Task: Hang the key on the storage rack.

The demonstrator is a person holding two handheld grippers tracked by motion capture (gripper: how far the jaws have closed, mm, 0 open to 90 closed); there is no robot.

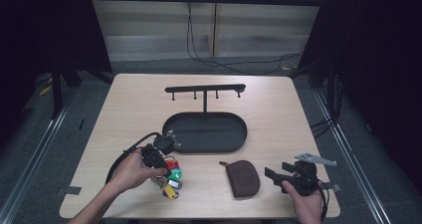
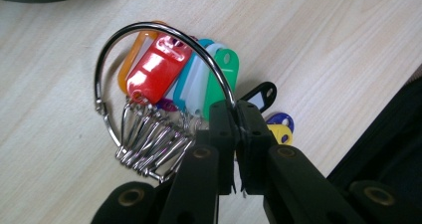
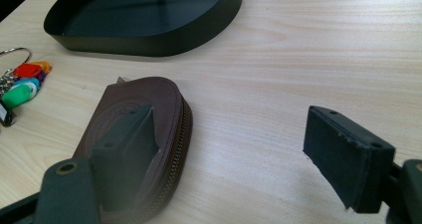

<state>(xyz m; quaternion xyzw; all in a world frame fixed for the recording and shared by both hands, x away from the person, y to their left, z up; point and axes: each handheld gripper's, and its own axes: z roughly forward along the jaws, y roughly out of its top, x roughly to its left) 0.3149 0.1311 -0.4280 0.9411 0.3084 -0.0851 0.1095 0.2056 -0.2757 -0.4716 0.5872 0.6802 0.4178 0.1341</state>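
Observation:
A bunch of keys with coloured plastic tags (image 1: 171,178) hangs on a large metal ring (image 2: 149,32) and lies on the wooden table near its front left. My left gripper (image 2: 235,108) is shut on the ring's wire, and in the high view it (image 1: 161,170) sits right over the bunch. A brown zipped pouch (image 1: 244,177) lies flat at front centre. My right gripper (image 1: 275,170) stands open just right of the pouch. In the right gripper view its left jaw overlaps the pouch (image 3: 164,102) and its right jaw is over bare wood; nothing is between them.
A black oval tray (image 1: 239,144) with an upright post and a hook bar (image 1: 205,89) stands mid-table, behind both grippers. The tray's wall (image 3: 164,47) is just beyond the pouch. Bare wood lies to the right of the tray and along the table's back.

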